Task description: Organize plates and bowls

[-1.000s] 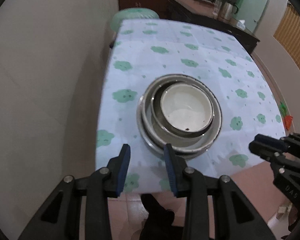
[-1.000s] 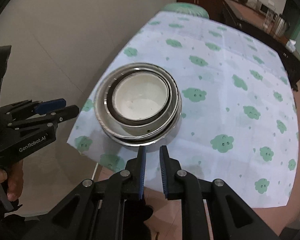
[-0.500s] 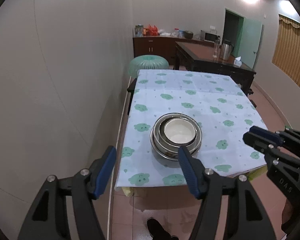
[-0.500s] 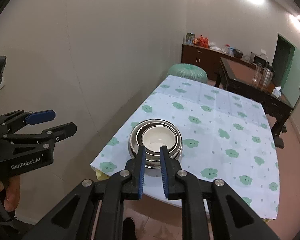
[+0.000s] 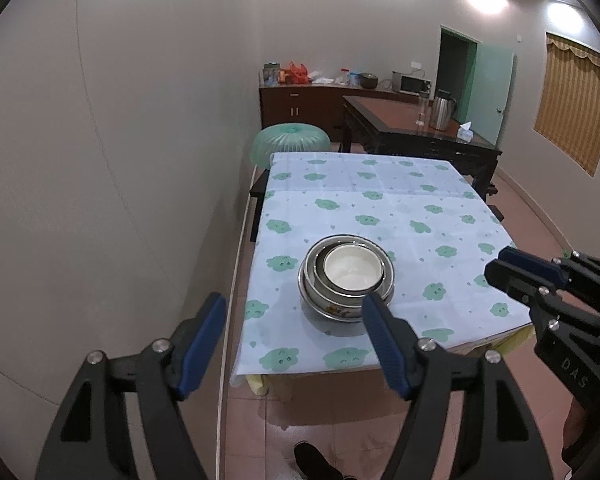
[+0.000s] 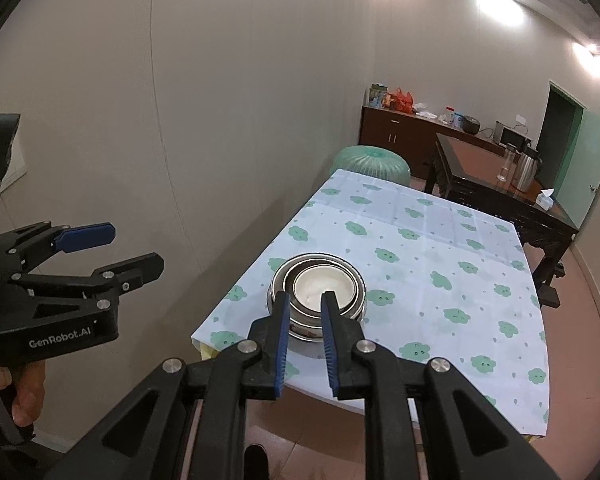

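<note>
Nested bowls [image 5: 346,276] sit ahead, below both grippers; left gripper [image 5: 292,344] opening, empty; right gripper [image 6: 305,334] near-closed, empty (roughly equidistant).

The big table [image 5: 412,216] has lots of bare cloth to the right of and behind the stack of bowls [image 5: 346,276], but a wall [image 5: 140,160] stands close along its left side, leaving little room there.
</note>
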Demonstrator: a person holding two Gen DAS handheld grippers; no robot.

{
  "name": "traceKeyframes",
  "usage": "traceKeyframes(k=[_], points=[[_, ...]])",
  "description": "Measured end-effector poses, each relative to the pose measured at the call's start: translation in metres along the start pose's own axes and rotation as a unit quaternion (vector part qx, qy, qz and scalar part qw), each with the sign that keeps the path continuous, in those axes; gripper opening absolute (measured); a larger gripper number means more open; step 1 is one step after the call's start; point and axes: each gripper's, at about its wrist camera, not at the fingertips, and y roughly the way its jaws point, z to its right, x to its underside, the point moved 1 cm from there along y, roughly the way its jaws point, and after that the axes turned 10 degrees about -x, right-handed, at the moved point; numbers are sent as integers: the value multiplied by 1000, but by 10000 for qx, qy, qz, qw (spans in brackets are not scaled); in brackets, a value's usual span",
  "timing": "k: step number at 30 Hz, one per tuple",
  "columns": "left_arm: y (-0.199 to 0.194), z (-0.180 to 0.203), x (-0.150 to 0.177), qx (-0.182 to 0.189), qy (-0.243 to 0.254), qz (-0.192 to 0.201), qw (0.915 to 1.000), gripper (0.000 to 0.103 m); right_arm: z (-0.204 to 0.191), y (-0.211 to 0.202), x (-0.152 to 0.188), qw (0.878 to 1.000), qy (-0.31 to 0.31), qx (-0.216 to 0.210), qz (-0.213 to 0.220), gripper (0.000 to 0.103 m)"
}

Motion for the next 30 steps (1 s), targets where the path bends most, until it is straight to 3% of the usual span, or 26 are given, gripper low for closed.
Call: traceKeyframes(k=[5, 30], points=[[2, 1, 0, 34, 26, -79, 10000, 76, -3, -5, -1, 10000, -8, 60, 65, 18], [-5, 9, -4, 183, 132, -9, 9997, 76, 1, -16, 4, 9997, 29, 135, 183, 18]])
